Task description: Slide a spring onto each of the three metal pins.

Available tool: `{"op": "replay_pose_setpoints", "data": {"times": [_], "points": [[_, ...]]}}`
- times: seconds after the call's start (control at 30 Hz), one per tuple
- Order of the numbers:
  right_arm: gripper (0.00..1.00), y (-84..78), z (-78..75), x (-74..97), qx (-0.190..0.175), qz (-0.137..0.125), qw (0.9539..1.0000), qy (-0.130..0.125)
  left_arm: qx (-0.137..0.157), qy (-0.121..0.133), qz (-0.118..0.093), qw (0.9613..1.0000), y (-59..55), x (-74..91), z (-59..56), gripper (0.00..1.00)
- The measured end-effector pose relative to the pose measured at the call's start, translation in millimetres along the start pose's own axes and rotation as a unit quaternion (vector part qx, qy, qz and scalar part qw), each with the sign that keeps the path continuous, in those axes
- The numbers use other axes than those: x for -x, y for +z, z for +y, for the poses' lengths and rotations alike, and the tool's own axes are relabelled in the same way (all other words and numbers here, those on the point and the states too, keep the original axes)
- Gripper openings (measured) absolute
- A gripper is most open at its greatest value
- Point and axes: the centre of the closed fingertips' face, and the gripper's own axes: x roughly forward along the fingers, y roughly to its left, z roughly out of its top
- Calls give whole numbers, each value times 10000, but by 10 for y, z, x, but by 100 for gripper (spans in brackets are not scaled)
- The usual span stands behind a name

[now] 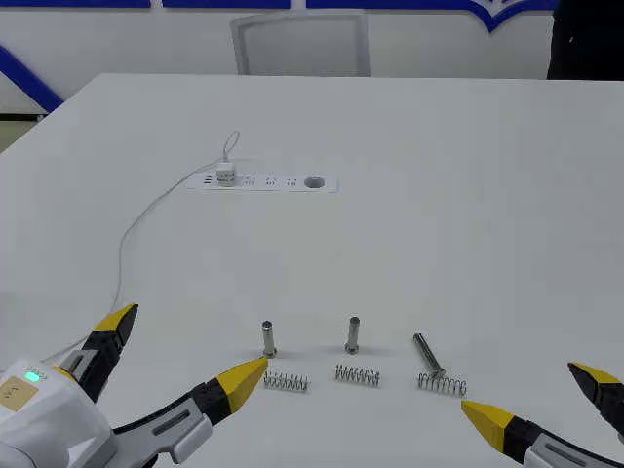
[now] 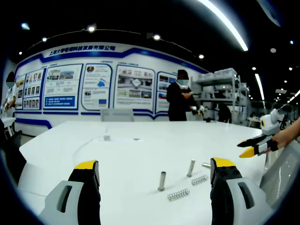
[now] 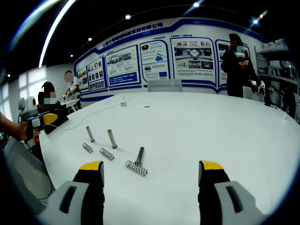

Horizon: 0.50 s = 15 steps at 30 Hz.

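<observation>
Three short metal pins stand in a row on the white table (image 1: 419,195): left pin (image 1: 268,338), middle pin (image 1: 353,334) and right pin (image 1: 427,355), which leans. A small spring lies just in front of each: left spring (image 1: 286,381), middle spring (image 1: 357,374), right spring (image 1: 442,384). My left gripper (image 1: 185,346) is open, its near yellow tip close to the left spring. My right gripper (image 1: 538,395) is open to the right of the right spring. Both hold nothing. In the right gripper view the leaning pin (image 3: 139,155) and its spring (image 3: 136,168) lie ahead, left of centre.
A white power strip (image 1: 263,181) with a plug and a cable trailing left lies mid-table. A grey chair (image 1: 300,44) stands at the far edge. A person (image 2: 178,101) stands beyond the table.
</observation>
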Motion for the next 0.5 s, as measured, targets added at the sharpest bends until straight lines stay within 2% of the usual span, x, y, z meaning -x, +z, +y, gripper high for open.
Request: {"op": "replay_pose_setpoints", "data": {"times": [0.5], "points": [[84, -16, 22, -3, 48, 47, 10000, 29, -25, -89, 69, 9999, -26, -12, -48, 100]]}}
